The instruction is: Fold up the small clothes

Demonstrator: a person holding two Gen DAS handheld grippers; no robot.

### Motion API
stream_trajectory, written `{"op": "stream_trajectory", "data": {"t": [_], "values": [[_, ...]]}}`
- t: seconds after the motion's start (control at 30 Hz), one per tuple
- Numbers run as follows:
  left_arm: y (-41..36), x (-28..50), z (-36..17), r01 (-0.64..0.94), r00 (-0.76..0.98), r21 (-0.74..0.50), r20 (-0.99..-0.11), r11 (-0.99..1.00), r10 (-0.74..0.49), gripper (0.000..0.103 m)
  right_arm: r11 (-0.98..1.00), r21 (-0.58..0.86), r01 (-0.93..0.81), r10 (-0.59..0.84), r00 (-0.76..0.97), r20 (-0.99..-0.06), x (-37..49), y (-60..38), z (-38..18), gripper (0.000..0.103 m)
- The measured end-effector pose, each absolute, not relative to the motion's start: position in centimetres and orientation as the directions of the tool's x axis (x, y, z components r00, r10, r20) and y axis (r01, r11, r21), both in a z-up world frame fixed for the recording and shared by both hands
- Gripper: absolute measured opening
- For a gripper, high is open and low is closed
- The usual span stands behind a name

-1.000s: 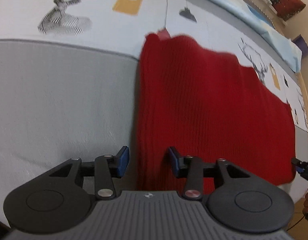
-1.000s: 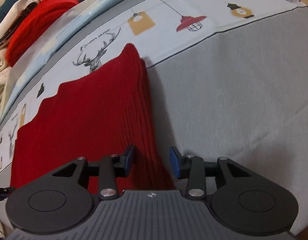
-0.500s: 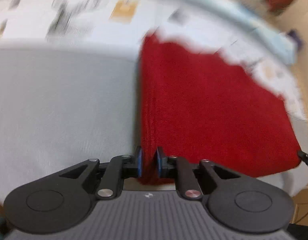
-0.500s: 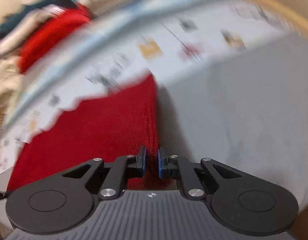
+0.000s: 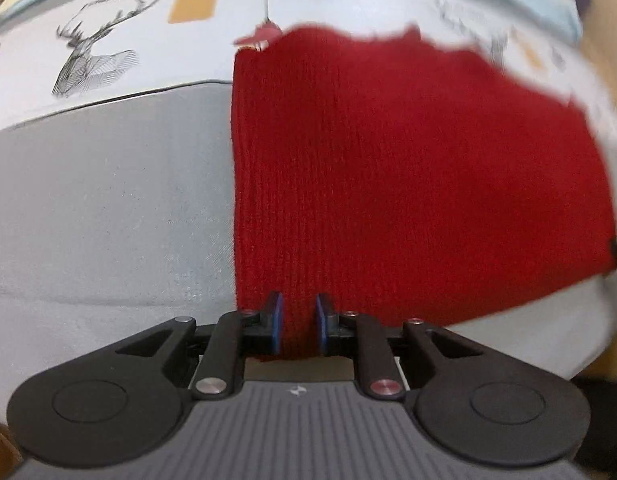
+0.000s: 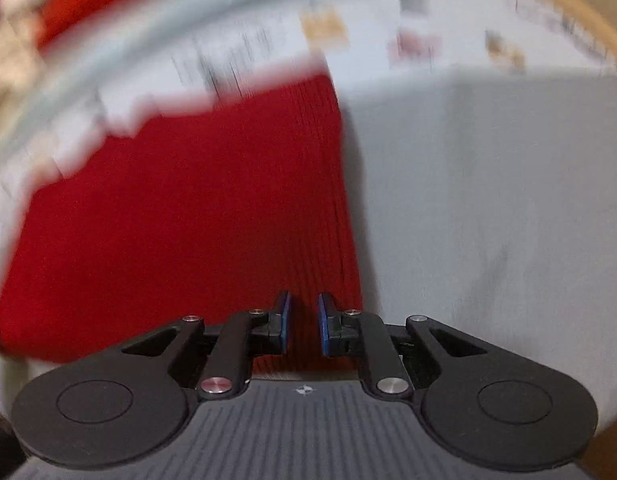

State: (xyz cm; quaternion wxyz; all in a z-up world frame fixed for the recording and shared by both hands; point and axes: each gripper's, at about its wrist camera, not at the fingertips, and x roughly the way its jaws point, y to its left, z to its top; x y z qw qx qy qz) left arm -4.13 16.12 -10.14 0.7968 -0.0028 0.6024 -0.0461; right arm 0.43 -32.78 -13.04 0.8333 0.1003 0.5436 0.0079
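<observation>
Bed, covered by a plain grey sheet (image 5: 108, 208); beyond it a white printed cloth (image 5: 148, 40) with stag, lamp and tag motifs, edged by a pale blue strip. Lying directly on both: one red ribbed knit garment (image 5: 408, 168), spread flat, straddling their seam.

No legible text is found in either view. A line of lettering is printed above the stag on the printed sheet (image 5: 108, 12), upper left, but it is blurred past reading.

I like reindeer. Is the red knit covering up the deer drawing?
No, the deer drawing sits uncovered on the sheet, left of the red knit.
</observation>
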Motion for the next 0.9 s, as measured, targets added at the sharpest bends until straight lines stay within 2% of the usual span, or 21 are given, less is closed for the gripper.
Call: {"op": "stream_trajectory", "data": {"t": [0.07,0.2,0.33,0.43,0.6,0.9], "values": [[15.9,-4.6,-9.7,0.089,0.292,-0.044,-0.954,0.995,-0.068,0.019,0.983,0.164,0.082,0.111,0.446,-0.888,0.5,-32.1,-12.6,0.015],[17.0,-5.3,-8.7,0.037,0.330,-0.104,-0.937,0.994,-0.110,0.019,0.979,0.196,0.064,0.133,0.529,-0.838,0.3,-31.9,-10.4,0.018],[16.1,-4.8,-10.3,0.095,0.283,-0.031,-0.958,0.995,-0.057,0.019,0.993,0.096,0.063,0.063,0.400,-0.915,1.3,-31.5,-13.1,0.018],[16.6,-5.0,-8.7,0.069,0.344,-0.065,-0.935,0.995,-0.085,0.020,0.992,0.107,0.062,0.066,0.466,-0.882,1.5,-30.4,-11.4,0.018],[19.2,-5.2,-4.7,-0.049,0.513,-0.113,-0.856,0.992,-0.072,0.037,0.988,0.158,-0.004,0.127,0.607,-0.784,0.2,-27.1,-6.9,0.029],[24.0,-6.1,-2.7,-0.196,0.580,-0.106,-0.814,0.975,0.028,0.037,0.947,0.193,-0.257,0.318,0.655,-0.686,-0.5,-14.8,-4.5,0.029]]}}
